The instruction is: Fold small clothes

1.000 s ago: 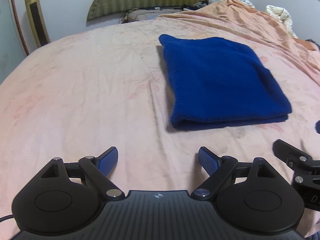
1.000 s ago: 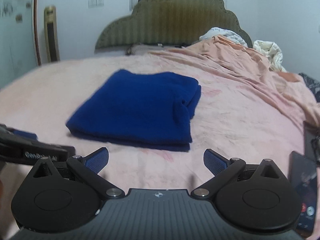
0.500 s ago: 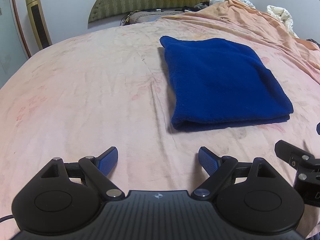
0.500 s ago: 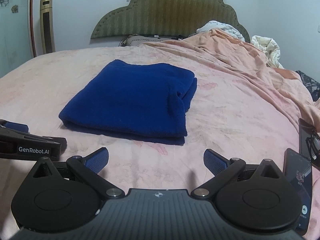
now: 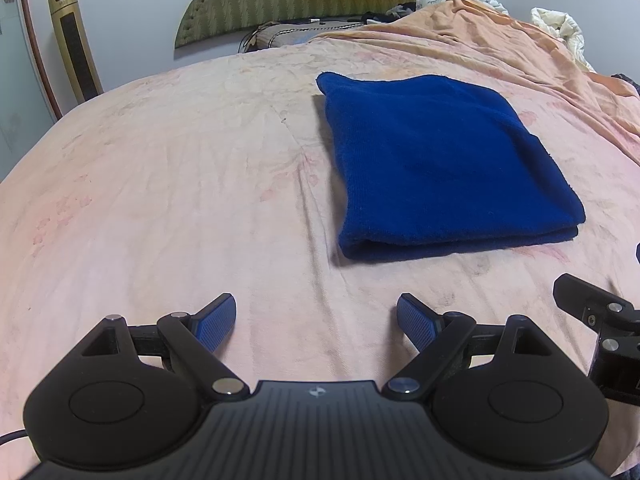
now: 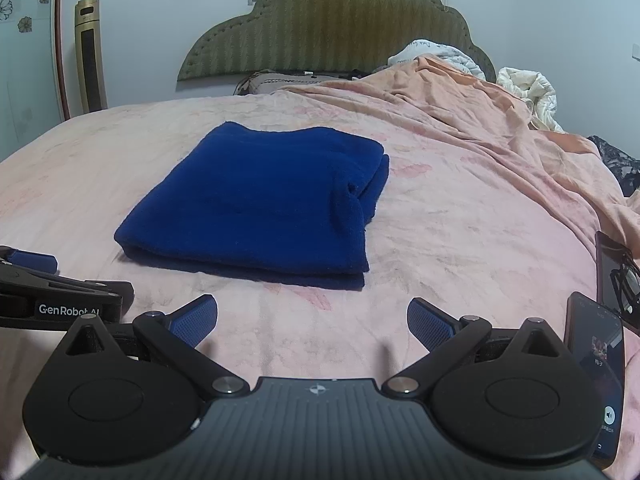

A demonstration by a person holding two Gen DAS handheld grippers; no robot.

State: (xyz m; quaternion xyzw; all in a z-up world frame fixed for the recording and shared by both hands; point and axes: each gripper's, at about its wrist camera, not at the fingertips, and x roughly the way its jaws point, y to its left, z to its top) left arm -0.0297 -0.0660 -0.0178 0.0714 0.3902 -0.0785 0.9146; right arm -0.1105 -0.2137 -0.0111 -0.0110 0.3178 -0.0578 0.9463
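A dark blue fleece garment [image 5: 440,164] lies folded into a neat rectangle on the pink bed sheet [image 5: 180,184]; it also shows in the right wrist view [image 6: 260,204], with a loose flap at its right side. My left gripper [image 5: 316,320] is open and empty, hovering over the sheet in front of the garment's near left corner. My right gripper [image 6: 312,322] is open and empty, in front of the garment's near edge. Each gripper's body shows at the edge of the other's view.
An orange blanket [image 6: 500,120] is bunched along the right of the bed, with white bedding [image 6: 528,88] behind it. Two phones [image 6: 596,368] lie at the right near my right gripper. A green headboard [image 6: 332,28] and a tall gold tower fan [image 6: 91,56] stand at the back.
Both grippers have drawn back slightly from the folded garment and tilted up, so more of the wall and headboard shows. Both stay open. The garment has not moved.
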